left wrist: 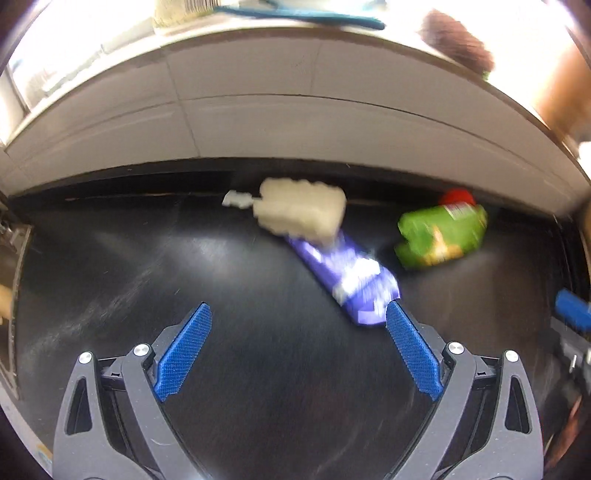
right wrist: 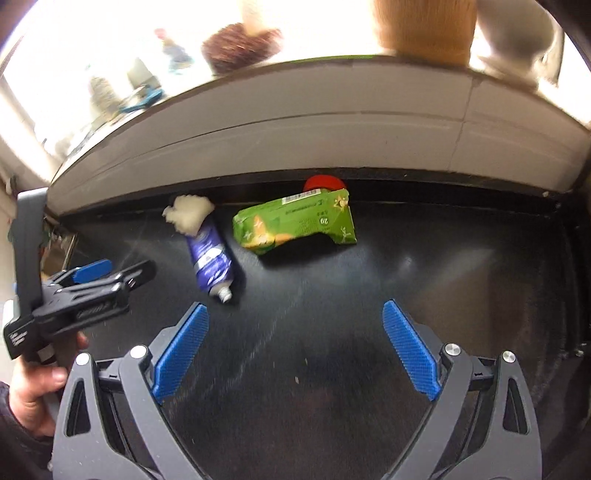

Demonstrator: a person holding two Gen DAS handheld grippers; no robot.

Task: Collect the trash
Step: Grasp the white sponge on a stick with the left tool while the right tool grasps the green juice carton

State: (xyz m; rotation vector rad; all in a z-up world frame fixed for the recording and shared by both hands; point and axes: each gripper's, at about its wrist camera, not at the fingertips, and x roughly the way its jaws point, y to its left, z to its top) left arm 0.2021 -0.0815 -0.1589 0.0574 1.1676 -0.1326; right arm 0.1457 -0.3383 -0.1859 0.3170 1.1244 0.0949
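Observation:
On a black glossy counter [left wrist: 147, 258] lie three pieces of trash near the back wall: a crumpled white paper wad [left wrist: 301, 214] [right wrist: 190, 216], a purple squeezed tube [left wrist: 347, 282] [right wrist: 210, 258] touching the wad, and a flattened green carton [left wrist: 441, 236] [right wrist: 295, 225] with a red cap [right wrist: 324, 183]. My left gripper [left wrist: 299, 314] is open and empty, its right fingertip just short of the tube's near end. My right gripper [right wrist: 295, 314] is open and empty, nearer than the carton and tube. The left gripper also shows in the right wrist view [right wrist: 92, 280], held by a hand.
A white tiled backsplash [left wrist: 258, 125] runs behind the counter, with a sill above holding a brown brush-like object [right wrist: 240, 46] and an orange-brown container [right wrist: 424, 26]. A sink edge [left wrist: 14, 280] lies at the far left. The right gripper's blue fingertip [left wrist: 572, 314] shows at the right edge.

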